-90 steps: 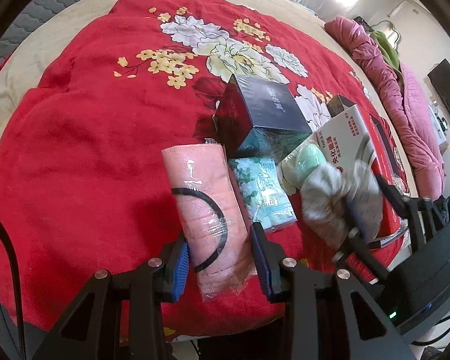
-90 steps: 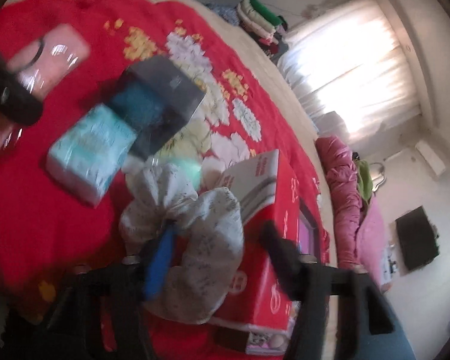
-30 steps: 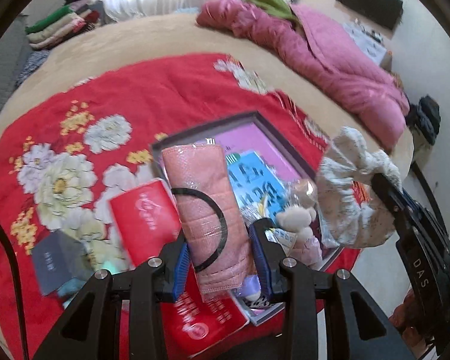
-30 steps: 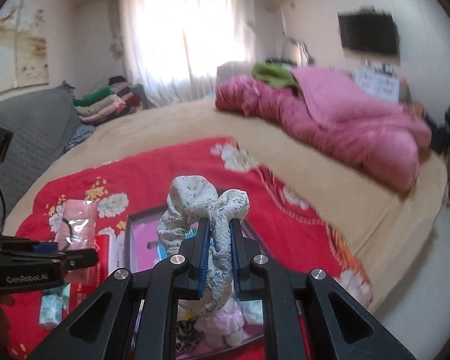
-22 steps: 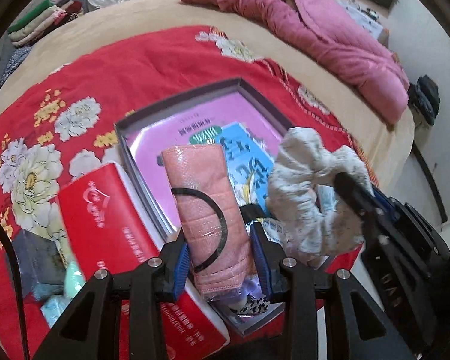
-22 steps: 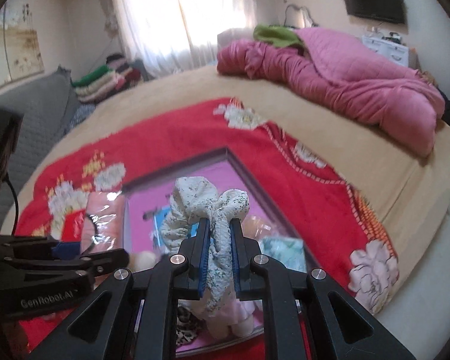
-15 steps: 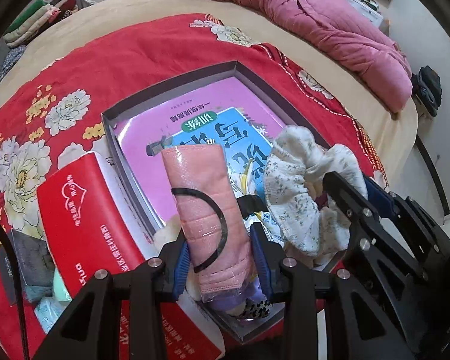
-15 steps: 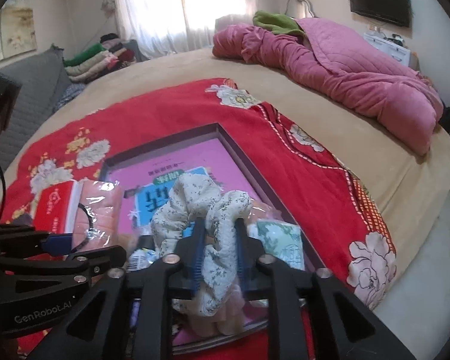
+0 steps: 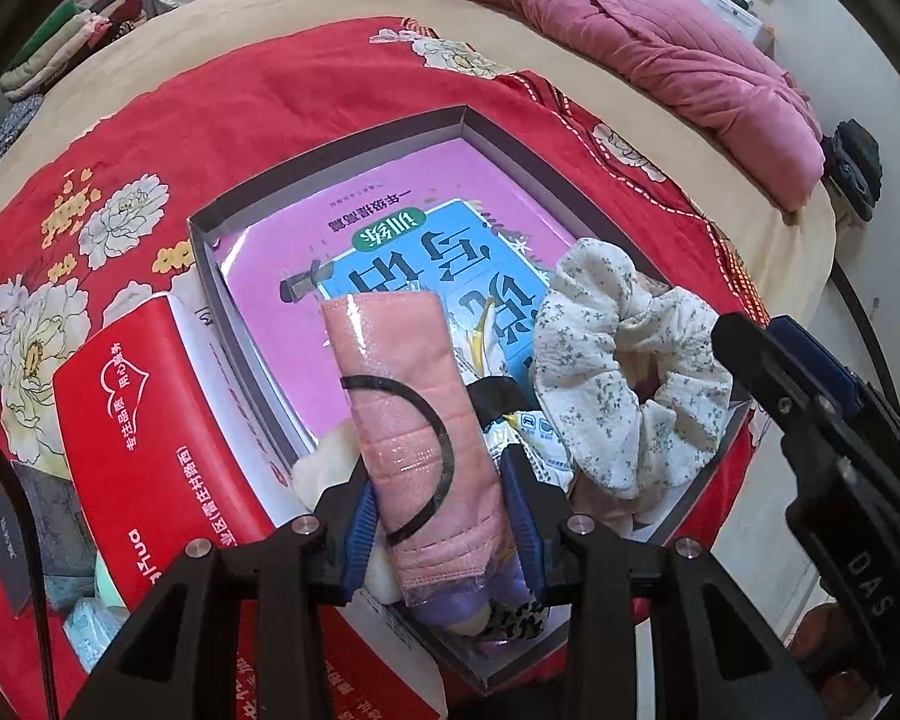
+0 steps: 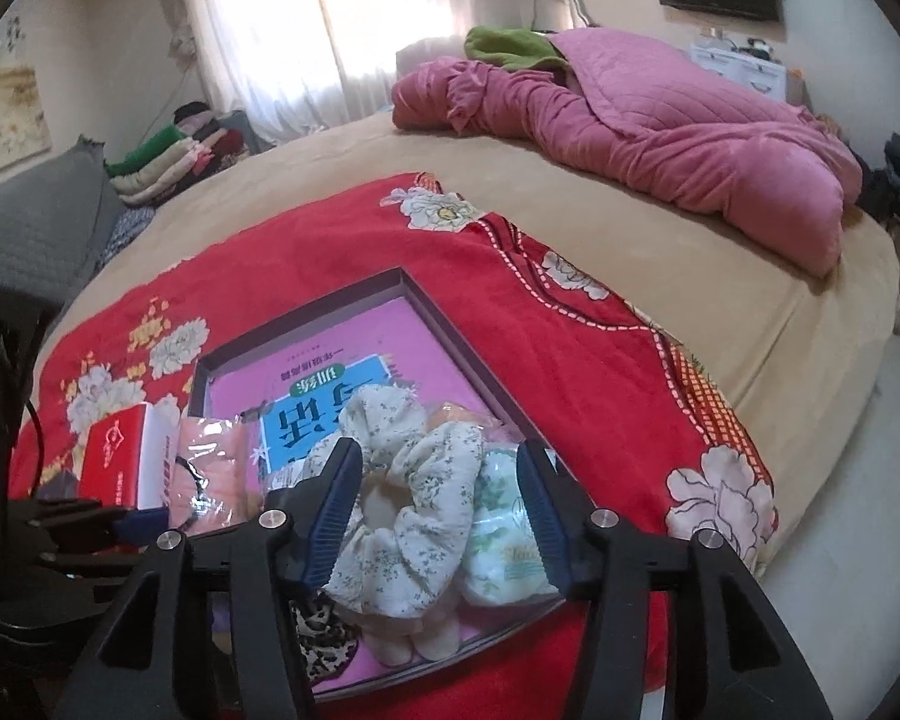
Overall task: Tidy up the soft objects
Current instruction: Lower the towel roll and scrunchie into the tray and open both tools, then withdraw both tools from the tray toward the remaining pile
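Observation:
My left gripper (image 9: 444, 516) is shut on a pink pack in clear wrap (image 9: 414, 420) with a black loop across it, held just above the near end of a shallow dark grey box (image 9: 330, 162). The box (image 10: 450, 324) holds a pink book, a blue booklet (image 9: 426, 264) and small soft items. A cream floral scrunchie (image 10: 414, 480) lies on those items between the jaws of my right gripper (image 10: 438, 504), which are opening; the right pad stands apart from it. In the left wrist view the scrunchie (image 9: 606, 372) rests at the box's right side.
A red tissue box (image 9: 150, 420) stands against the grey box's left wall, with a dark box (image 9: 36, 516) beyond it. All sit on a red floral blanket (image 10: 570, 360) on a tan bed. A pink quilt (image 10: 660, 120) is heaped at the back right; the bed's edge drops off on the right.
Both grippers came down over the grey box. The right jaws went from shut on the scrunchie to wide apart, and the scrunchie settled into the box. The left still grips the pink pack.

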The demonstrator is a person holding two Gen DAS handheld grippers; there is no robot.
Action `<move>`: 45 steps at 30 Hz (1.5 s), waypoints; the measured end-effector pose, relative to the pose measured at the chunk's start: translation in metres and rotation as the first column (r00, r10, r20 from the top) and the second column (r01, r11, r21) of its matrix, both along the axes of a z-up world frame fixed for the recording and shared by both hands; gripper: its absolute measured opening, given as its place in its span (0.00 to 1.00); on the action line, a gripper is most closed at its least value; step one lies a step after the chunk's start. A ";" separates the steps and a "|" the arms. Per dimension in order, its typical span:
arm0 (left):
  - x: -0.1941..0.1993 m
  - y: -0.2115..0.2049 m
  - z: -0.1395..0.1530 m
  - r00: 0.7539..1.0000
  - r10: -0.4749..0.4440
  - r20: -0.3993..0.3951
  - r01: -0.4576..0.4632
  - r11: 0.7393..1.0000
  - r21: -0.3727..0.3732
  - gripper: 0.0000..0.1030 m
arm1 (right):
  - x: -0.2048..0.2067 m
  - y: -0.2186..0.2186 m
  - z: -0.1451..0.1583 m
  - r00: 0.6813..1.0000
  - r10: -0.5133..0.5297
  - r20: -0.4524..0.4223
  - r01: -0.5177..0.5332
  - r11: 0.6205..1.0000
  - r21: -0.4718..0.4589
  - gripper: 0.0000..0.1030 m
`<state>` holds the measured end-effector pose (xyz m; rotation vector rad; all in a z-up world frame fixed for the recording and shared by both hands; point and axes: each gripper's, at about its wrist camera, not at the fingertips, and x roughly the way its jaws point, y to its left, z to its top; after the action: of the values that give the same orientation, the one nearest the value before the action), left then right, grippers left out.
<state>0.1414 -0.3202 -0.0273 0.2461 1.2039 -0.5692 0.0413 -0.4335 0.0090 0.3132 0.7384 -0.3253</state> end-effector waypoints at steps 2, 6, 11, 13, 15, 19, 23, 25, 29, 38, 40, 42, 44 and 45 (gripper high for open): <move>-0.001 0.000 0.000 1.000 -0.001 -0.002 0.001 1.000 0.002 0.40 | -0.001 0.000 0.001 1.000 -0.007 -0.003 0.007 1.000 -0.002 0.55; -0.001 0.001 -0.002 1.000 -0.006 -0.021 0.006 1.000 -0.011 0.46 | -0.005 -0.001 0.004 1.000 -0.012 0.019 0.012 1.000 0.024 0.56; -0.004 0.001 -0.002 1.000 -0.008 -0.022 0.008 1.000 -0.007 0.48 | -0.009 -0.002 0.009 0.999 -0.024 0.038 0.023 0.999 0.023 0.59; -0.007 0.001 -0.001 1.000 -0.015 -0.016 0.015 1.000 0.002 0.51 | -0.011 -0.003 0.011 0.999 -0.027 0.047 0.025 0.999 0.034 0.60; -0.010 0.001 0.000 1.000 -0.018 -0.009 0.018 1.000 0.011 0.53 | -0.012 -0.003 0.012 0.998 -0.029 0.059 0.026 0.998 0.050 0.60; -0.013 0.003 0.003 1.000 -0.023 -0.002 0.023 1.000 0.009 0.54 | -0.015 -0.001 0.017 0.997 -0.030 0.073 0.027 0.999 0.046 0.60; -0.015 0.005 0.009 1.000 -0.025 0.017 0.025 1.000 0.003 0.64 | -0.019 0.000 0.023 0.994 -0.038 0.100 0.033 0.998 0.053 0.62; -0.015 0.007 0.013 0.999 -0.022 0.023 0.022 1.000 -0.003 0.70 | -0.021 0.000 0.028 0.992 -0.046 0.117 0.040 0.998 0.047 0.71; -0.016 0.012 0.022 0.999 -0.013 0.048 0.013 1.000 -0.007 0.70 | -0.024 0.001 0.033 0.990 -0.047 0.132 0.042 0.998 0.042 0.71; -0.023 0.033 0.050 0.996 0.017 0.093 -0.013 0.999 -0.045 0.71 | -0.032 0.007 0.046 0.983 -0.050 0.176 0.045 0.998 0.033 0.72; -0.026 0.039 0.058 0.994 0.023 0.104 -0.017 0.998 -0.055 0.71 | -0.033 0.009 0.050 0.981 -0.047 0.187 0.042 0.999 0.034 0.72; -0.028 0.046 0.064 0.993 0.031 0.111 -0.024 0.997 -0.067 0.71 | -0.036 0.013 0.056 0.978 -0.039 0.206 0.033 0.999 0.034 0.73; -0.030 0.056 0.072 0.992 0.052 0.116 -0.042 0.996 -0.084 0.71 | -0.037 0.019 0.062 0.975 -0.019 0.219 0.015 1.000 0.021 0.74; -0.031 0.064 0.076 0.991 0.067 0.116 -0.056 0.994 -0.096 0.71 | -0.037 0.023 0.065 0.975 -0.007 0.222 0.004 1.000 0.011 0.75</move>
<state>0.1101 -0.2563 0.0486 0.1612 1.0633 -0.5480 0.0044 -0.4108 0.0737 0.3556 0.5191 -0.2863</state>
